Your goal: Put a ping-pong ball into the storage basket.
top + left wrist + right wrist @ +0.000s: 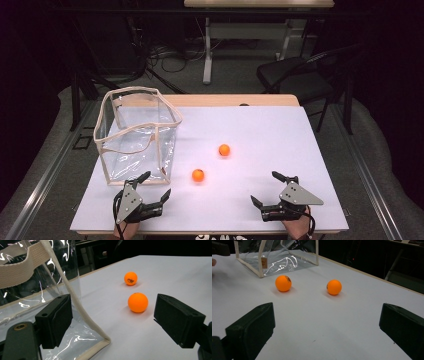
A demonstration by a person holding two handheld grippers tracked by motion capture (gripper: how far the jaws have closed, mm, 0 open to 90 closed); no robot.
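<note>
Landmark: clear bag, upright and open-topped on the white surface.
Balls: near ball just beside the bag's front corner; far ball farther out.
Left tongs: wide, empty, at the bag's front corner.
Right tongs: wide, empty, well apart from the bag.
Advice: straddle the near ball squarely and close gently, since it would likely roll.

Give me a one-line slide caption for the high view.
Two open grippers, left and right, rest near two orange balls beside a clear bag on a white table.

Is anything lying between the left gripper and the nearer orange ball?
Nothing visible does. The left gripper, jaws open, sits beside the clear bag's near corner, and only bare white table lies between it and the nearer orange ball.
</note>
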